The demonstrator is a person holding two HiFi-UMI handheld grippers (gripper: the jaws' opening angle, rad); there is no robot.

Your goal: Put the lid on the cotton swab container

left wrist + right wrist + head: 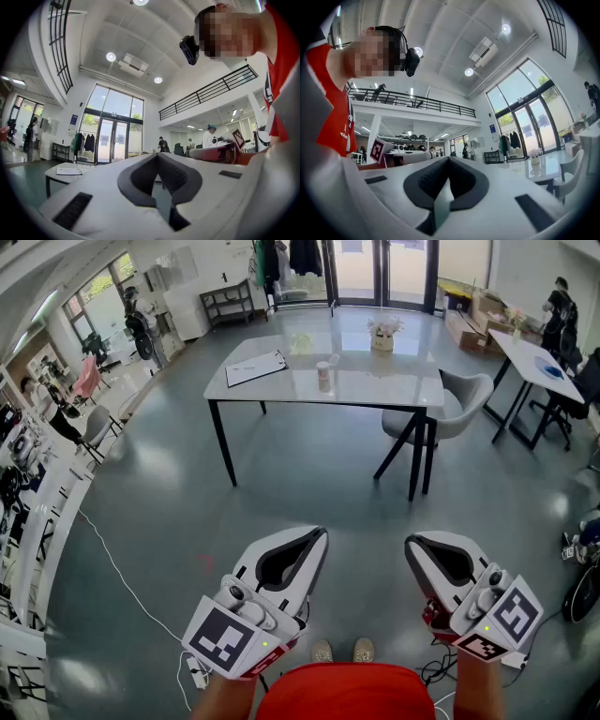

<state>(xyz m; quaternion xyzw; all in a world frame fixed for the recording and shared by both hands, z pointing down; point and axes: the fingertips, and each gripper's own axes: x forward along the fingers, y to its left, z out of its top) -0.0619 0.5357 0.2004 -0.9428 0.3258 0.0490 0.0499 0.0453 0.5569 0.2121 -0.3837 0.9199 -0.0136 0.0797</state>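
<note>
Hovering left tongs (317,538), right tongs (413,543), closed.

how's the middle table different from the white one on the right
The middle table has a glossy, reflective top and carries a clipboard, a small container and a flower pot; the right table has a plain white top with only a blue item. A grey chair stands at the middle table; a person is by the right table. Both have dark legs.

White left gripper (317,540); red shirt (347,692); grey floor (281,493).
</note>
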